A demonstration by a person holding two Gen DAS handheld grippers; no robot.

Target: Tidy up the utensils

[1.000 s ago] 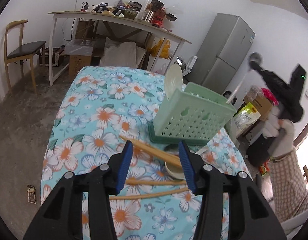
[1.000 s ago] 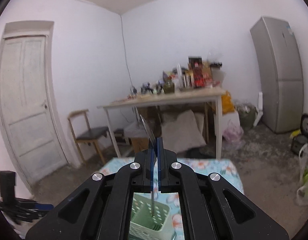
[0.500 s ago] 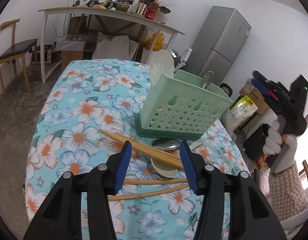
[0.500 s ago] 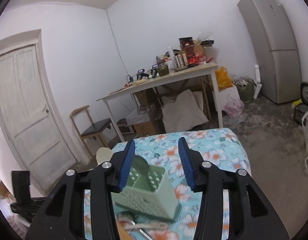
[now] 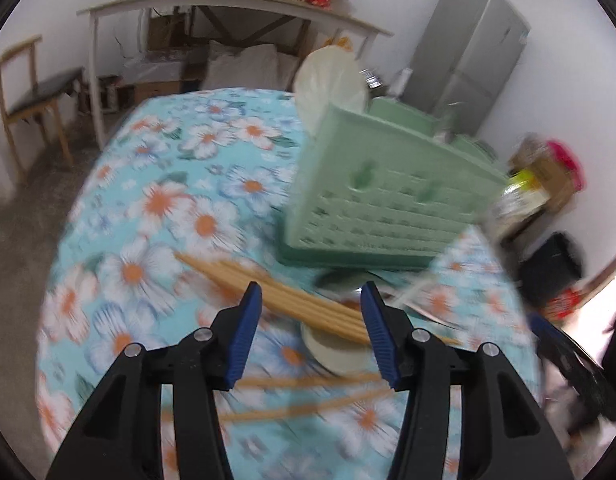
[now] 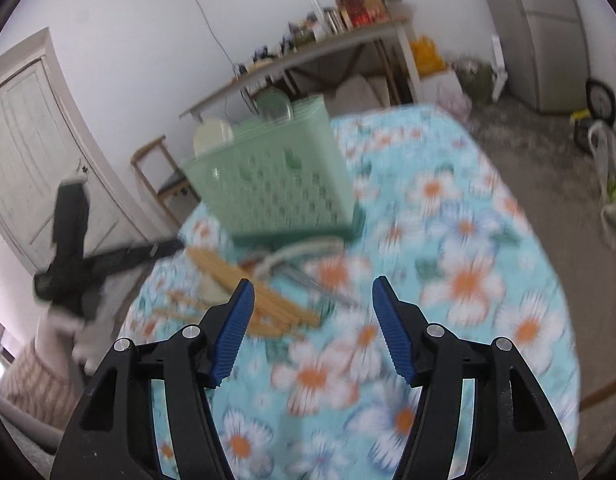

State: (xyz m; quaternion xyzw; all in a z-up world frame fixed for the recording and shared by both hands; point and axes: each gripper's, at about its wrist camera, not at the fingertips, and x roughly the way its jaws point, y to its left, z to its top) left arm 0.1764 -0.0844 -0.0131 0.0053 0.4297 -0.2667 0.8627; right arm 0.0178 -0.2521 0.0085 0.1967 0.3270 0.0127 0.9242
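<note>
A green perforated utensil basket [image 5: 388, 200] stands on the floral table [image 5: 168, 208], with a white spoon [image 5: 330, 76] upright in it. In front of it lies a bundle of wooden chopsticks [image 5: 276, 294] across a small white dish [image 5: 336, 356], with loose chopsticks [image 5: 308, 381] nearer. My left gripper [image 5: 311, 296] is open just above the bundle, not touching it. My right gripper [image 6: 314, 290] hovers low over the cloth with its jaws opening and nothing between them. From that side the basket [image 6: 276, 188], the chopsticks [image 6: 264, 296] and blurred metal utensils [image 6: 308, 254] lie ahead to its left.
A long cluttered table [image 5: 228, 0], a grey fridge [image 5: 468, 52] and a wooden chair [image 5: 32, 96] stand behind. Boxes and bags [image 5: 548, 176] sit on the floor at the right. A white door [image 6: 32, 152] shows in the right wrist view.
My right gripper let go of a thin metal utensil over the basket, opened, and dropped toward the table. My left gripper moved down and closer to the chopstick bundle.
</note>
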